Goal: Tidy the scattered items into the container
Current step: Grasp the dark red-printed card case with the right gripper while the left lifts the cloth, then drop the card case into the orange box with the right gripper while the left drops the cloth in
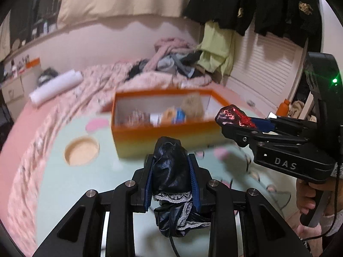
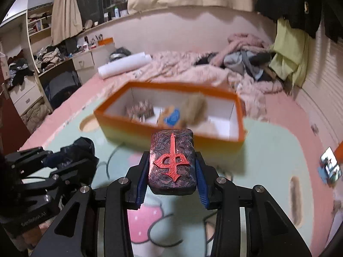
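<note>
Block point(image 2: 172, 163) clamped in right gripper point(image 2: 171, 167), short of orange box point(image 2: 137, 126)

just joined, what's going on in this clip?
A person is tidying items on a bed into the orange box, with a handheld gripper in each hand. The left gripper is shut on a black lace-trimmed fabric item; the right gripper is shut on a dark block with a red symbol. Both are held short of the box, which already contains several items.
</note>
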